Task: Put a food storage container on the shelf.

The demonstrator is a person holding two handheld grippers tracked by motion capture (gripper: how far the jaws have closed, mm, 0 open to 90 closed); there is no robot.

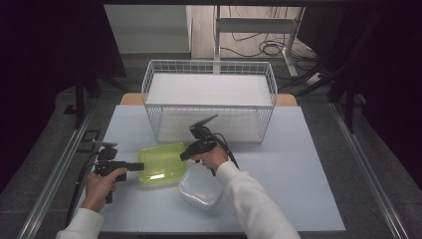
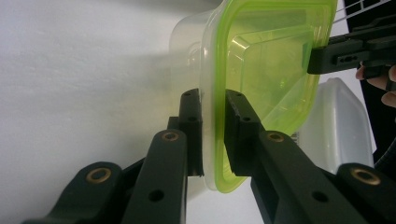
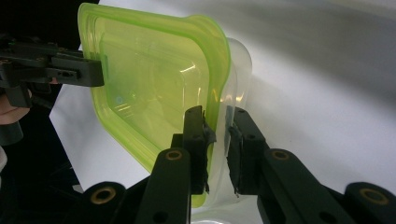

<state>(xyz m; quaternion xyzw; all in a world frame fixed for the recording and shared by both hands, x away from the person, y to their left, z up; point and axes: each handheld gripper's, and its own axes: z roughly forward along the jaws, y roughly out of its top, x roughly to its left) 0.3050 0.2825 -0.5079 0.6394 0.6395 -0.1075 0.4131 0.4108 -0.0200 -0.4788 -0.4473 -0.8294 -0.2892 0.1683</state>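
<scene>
Two-handed grip on the green tub (image 1: 160, 163), which sits on the table (image 1: 298, 169) near the wire basket (image 1: 209, 94), left of the white lid (image 1: 200, 189). My left gripper (image 1: 140, 166) is clenched on the tub's left rim; in the left gripper view the jaws pinch the green rim and the clear tub (image 2: 187, 51) nested beneath it. My right gripper (image 1: 183, 156) stands at the right rim; in the right gripper view its jaws straddle the clear rim (image 3: 236, 70) beside the green one, apparently closed on it. I judge the step to be separating the nested tubs. Next calls for holding one rim firm while I peel the other away.
</scene>
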